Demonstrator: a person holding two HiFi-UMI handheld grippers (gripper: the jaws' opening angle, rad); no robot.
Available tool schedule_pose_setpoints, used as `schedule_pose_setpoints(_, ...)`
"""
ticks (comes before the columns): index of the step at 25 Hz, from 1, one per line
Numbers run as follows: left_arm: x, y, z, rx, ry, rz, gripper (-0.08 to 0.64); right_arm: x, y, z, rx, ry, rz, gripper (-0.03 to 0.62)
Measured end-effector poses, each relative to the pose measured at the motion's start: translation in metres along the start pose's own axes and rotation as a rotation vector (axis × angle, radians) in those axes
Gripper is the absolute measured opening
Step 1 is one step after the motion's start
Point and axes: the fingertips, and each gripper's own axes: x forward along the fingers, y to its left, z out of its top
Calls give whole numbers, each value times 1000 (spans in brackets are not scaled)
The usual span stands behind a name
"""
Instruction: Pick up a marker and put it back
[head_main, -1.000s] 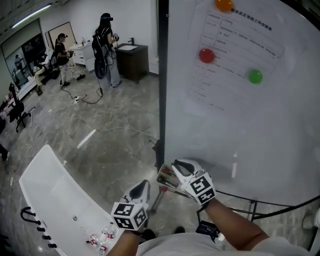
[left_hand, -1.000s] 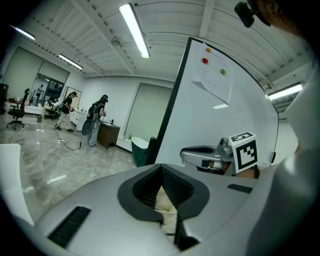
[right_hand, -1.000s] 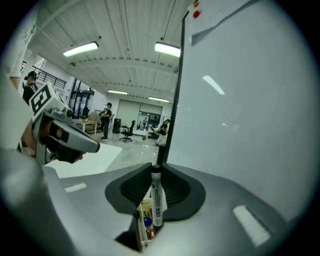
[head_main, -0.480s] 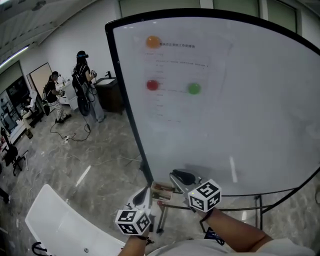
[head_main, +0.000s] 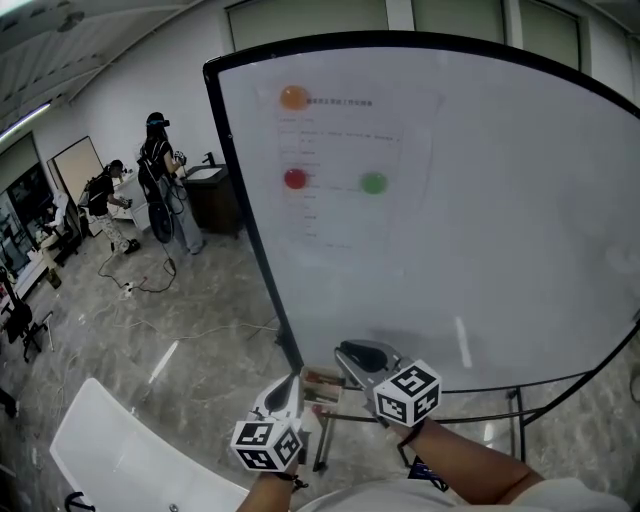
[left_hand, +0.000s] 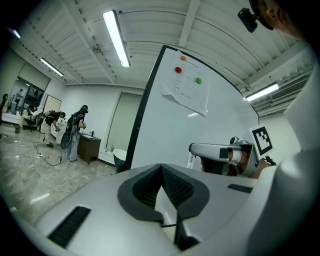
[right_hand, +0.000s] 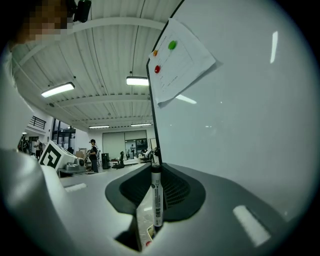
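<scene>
Marker (right_hand: 156, 197) is clamped in the right gripper (right_hand: 156, 175), jaws squeezed on its barrel, one end poking up past the tips. Right beyond it is the whiteboard (right_hand: 240, 125), with a paper sheet (right_hand: 180, 57) pinned higher up. Left gripper (left_hand: 162, 175) sits off to its left, jaws together on nothing. So I'd say pickup is done and the put-back is what's left. Probably means bringing it to its spot by the board's bottom edge, lining it up, then letting go gently.
</scene>
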Motion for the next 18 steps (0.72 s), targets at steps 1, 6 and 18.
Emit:
schedule_pose_setpoints(1,0,0,0,2,0,0,3,0,1,2,-4,-2,1,57)
schedule_pose_setpoints(6,-1,2,4,1,-8,4,3,2,4,6,-16,-6,5,57)
schedule_pose_setpoints(18,-8,25,-6,-45,-10,50,4,32,-3,-25,-76,88,44,57)
